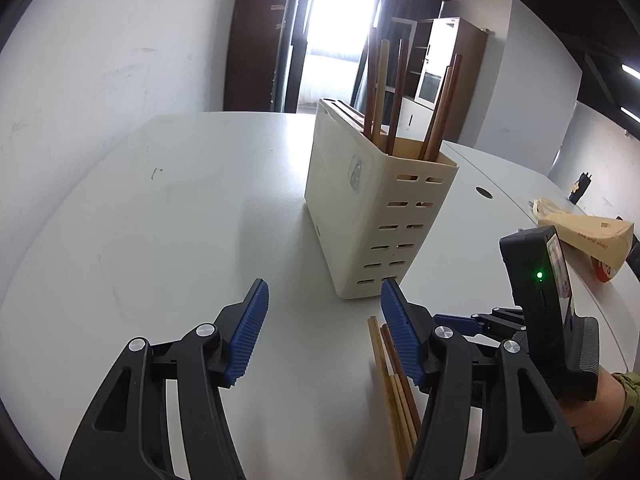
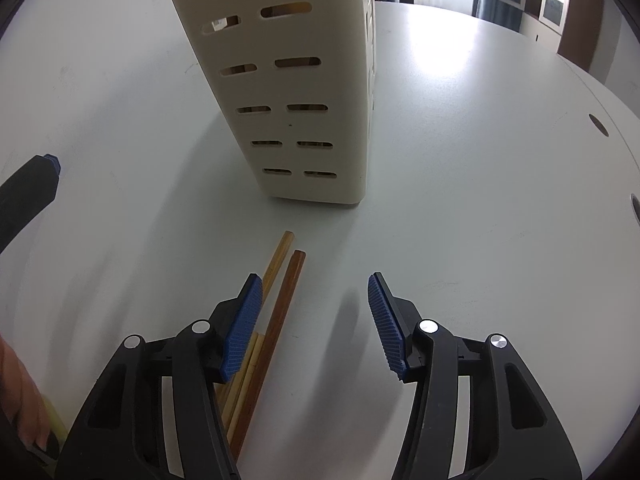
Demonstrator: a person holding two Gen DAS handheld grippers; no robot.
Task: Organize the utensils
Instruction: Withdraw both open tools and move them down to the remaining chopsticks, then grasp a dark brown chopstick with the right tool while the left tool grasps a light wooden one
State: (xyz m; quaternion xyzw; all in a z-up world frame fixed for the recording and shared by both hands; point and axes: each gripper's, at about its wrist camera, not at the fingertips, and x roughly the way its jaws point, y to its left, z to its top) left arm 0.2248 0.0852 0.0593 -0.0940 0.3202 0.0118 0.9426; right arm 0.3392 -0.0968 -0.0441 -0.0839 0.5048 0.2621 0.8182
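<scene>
Keeping both the left gripper (image 1: 324,332) and right gripper (image 2: 316,328) wide apart and empty, we should pinch 1 chopstick (image 2: 280,304) near its middle, then lift it into the holder (image 2: 296,92).

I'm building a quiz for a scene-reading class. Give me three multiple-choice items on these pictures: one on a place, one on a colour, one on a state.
1. Where do the loose chopsticks lie?
A. on the table in front of the holder
B. on the paper bag
C. on top of the holder

2. What colour are the pads of the right tool?
A. red
B. blue
C. white

3. In what state is the left tool?
A. shut on a chopstick
B. open and holding nothing
C. shut on the holder

Answers:
1 A: they rest flat on the white table, short of the cream utensil holder.
2 B: both ribbed pads show blue.
3 B: its jaws stand apart with only bare table between them.
</scene>
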